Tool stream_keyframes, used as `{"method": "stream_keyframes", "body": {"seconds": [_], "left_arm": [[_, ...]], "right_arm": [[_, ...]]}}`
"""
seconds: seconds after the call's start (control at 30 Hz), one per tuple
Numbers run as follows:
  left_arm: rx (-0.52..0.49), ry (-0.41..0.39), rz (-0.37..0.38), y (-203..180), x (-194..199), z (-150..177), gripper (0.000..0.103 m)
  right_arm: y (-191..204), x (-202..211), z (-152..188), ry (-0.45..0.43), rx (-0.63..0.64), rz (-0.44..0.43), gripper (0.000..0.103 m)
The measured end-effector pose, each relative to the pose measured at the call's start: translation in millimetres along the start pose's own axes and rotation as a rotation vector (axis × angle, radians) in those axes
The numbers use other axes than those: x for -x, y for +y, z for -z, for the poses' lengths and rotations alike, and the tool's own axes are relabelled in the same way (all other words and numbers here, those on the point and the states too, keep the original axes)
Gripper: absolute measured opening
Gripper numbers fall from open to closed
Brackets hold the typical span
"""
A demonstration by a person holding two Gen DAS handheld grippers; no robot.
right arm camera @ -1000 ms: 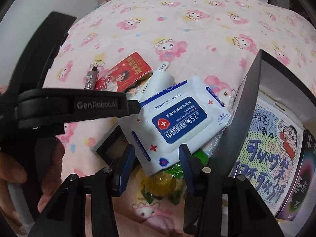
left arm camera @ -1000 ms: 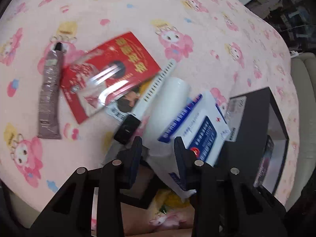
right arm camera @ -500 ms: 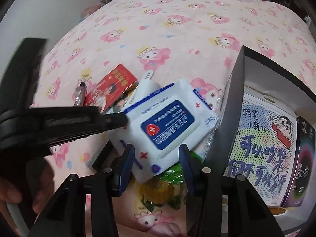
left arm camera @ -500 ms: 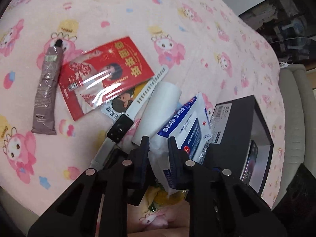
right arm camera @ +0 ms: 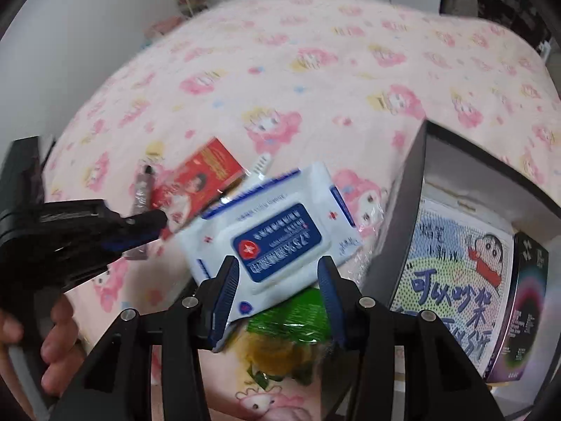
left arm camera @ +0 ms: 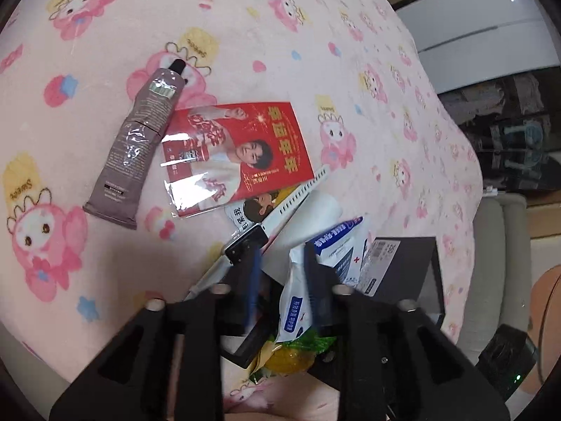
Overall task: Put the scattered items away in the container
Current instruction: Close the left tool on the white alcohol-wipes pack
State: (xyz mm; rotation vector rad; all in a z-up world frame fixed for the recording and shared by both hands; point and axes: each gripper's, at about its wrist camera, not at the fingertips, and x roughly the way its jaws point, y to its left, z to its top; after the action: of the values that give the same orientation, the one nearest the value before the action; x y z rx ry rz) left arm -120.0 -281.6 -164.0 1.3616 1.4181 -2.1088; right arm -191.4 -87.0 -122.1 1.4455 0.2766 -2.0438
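Your surface is a bed (left arm camera: 280, 35) under a pink cartoon-print sheet. Your right gripper (right arm camera: 277, 294) clamps the near end of the white-and-blue wet-wipes pack (right arm camera: 270, 228), holding it tilted above a green-and-yellow snack packet (right arm camera: 287, 336), just beside the black box (right arm camera: 399, 231). Your left gripper (left arm camera: 280, 280) is opening, with a corner of the pack between its jaws. Toward the bed's middle lie a brown tube (left arm camera: 136, 140), a red envelope (left arm camera: 238, 154) and a white watch (left arm camera: 266, 224).
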Motion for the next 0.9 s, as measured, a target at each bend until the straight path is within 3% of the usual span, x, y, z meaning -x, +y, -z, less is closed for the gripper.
{"method": "stream_keyframes", "body": {"seconds": [0.07, 0.17, 0.33, 0.37, 0.43, 0.7, 0.9], "left_arm": [[-0.016, 0.030, 0.022, -4, -2, 4, 0.044], [-0.008, -0.003, 0.043, 0, 7, 6, 0.044], [-0.070, 0.119, 0.001, -7, -18, 3, 0.044], [-0.087, 0.133, -0.010, -9, -21, 1, 0.042], [-0.112, 0.138, -0.030, -13, -26, -1, 0.013], [-0.041, -0.019, -0.002, 11, 8, -7, 0.008], [0.019, -0.075, -0.030, 35, 28, -20, 0.012]], "right_arm": [[2, -6, 5, 0.021, -0.001, -0.027, 0.042], [8, -11, 13, 0.015, 0.019, -0.017, 0.043], [9, -17, 9, -0.018, 0.005, 0.061, 0.045], [8, -16, 8, -0.020, 0.008, 0.068, 0.045], [7, -15, 7, -0.026, 0.011, 0.061, 0.045], [-2, 11, 0, -0.107, 0.000, 0.036, 0.045], [-5, 1, -10, -0.069, 0.010, -0.008, 0.045]]}}
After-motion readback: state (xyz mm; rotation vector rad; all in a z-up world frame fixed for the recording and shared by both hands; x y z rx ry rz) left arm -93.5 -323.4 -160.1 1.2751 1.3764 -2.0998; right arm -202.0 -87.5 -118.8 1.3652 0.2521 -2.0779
